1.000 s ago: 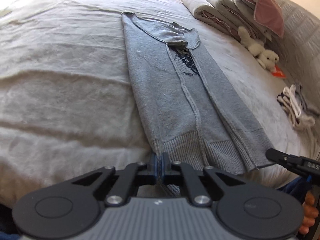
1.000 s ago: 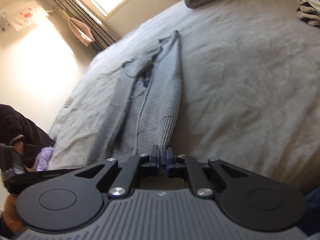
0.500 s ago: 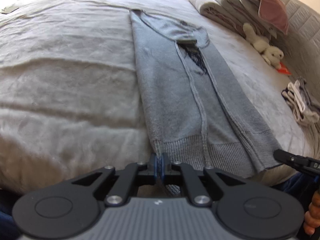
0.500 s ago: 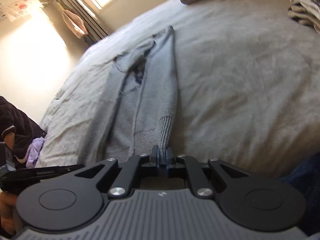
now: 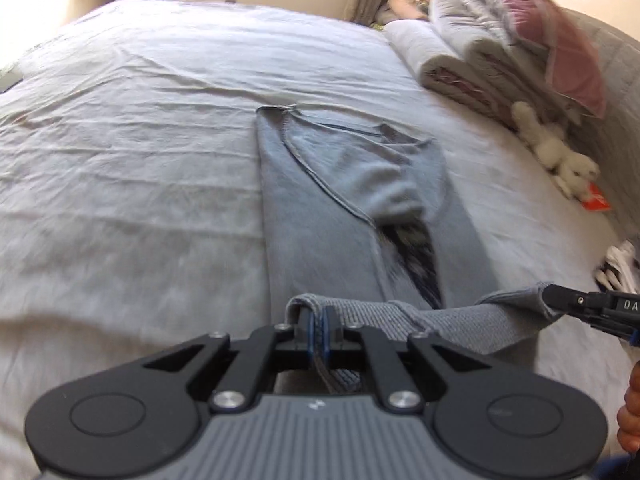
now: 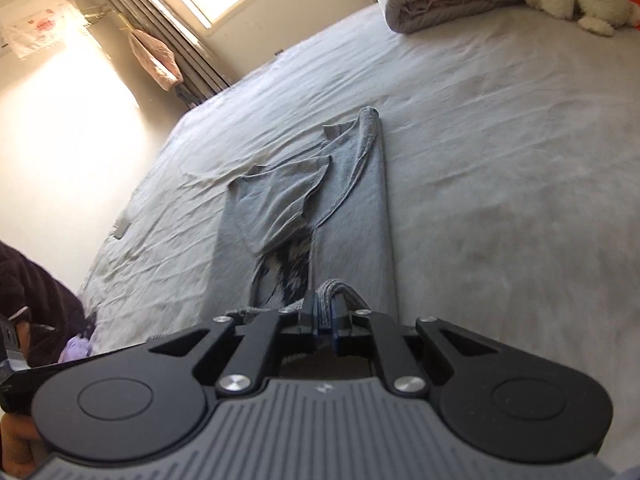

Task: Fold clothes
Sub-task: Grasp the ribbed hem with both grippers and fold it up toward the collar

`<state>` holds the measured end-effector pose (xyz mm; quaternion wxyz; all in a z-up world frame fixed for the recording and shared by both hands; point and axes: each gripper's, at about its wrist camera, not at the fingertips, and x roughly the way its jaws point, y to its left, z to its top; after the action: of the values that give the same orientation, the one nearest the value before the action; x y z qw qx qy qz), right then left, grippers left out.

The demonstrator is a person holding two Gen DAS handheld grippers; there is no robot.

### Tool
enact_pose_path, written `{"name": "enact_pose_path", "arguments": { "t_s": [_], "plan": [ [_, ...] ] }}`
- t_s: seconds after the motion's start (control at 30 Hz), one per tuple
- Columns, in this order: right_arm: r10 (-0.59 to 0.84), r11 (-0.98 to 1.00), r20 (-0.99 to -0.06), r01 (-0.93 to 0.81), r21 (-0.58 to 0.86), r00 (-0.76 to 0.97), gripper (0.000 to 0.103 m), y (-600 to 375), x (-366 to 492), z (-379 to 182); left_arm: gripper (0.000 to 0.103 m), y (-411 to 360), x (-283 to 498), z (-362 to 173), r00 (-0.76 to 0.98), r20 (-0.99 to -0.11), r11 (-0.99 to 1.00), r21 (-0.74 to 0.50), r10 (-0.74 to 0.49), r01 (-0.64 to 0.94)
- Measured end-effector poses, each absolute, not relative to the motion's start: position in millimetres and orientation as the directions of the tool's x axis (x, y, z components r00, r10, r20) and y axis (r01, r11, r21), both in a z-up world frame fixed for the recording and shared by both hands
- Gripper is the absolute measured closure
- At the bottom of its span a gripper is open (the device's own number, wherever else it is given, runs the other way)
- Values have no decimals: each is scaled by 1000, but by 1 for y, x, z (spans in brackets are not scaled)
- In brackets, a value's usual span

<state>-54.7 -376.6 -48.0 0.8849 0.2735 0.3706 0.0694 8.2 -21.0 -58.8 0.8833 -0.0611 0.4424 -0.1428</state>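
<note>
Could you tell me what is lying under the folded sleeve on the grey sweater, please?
Under the folded sleeve a dark patterned patch of the grey sweater shows below the cuff. How far the pattern runs beneath the sleeve is hidden.

Motion blurs the grey sweater; the picture's edge crops the right claw

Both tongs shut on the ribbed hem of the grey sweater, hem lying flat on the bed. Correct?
Not quite. Both the left tongs and right tongs are shut on the ribbed hem of the grey sweater, but the hem is lifted off the bed and stretched between them, as the left wrist view shows.
</note>
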Motion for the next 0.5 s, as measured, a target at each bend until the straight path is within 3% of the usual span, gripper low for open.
{"name": "enact_pose_path", "arguments": {
  "t_s": [0.23,0.37,0.4,0.43,0.5],
  "plan": [
    [316,858,-670,98,504,672,94,-376,18,-74,97,-15,70,-73,570,-756,946,-274,-322,172],
    [349,822,-634,100,561,690,94,-387,27,-83,75,1,83,-73,596,-720,934,-302,-355,191],
    [363,810,-622,96,579,693,93,-390,27,-84,75,6,85,-73,603,-709,930,-312,-365,197],
    [367,810,-619,89,580,695,91,-392,28,-81,75,10,86,-72,610,-697,925,-320,-376,205],
    [344,841,-610,54,538,714,74,-392,27,-73,70,11,84,-67,629,-667,916,-317,-399,246]
  ]
}}
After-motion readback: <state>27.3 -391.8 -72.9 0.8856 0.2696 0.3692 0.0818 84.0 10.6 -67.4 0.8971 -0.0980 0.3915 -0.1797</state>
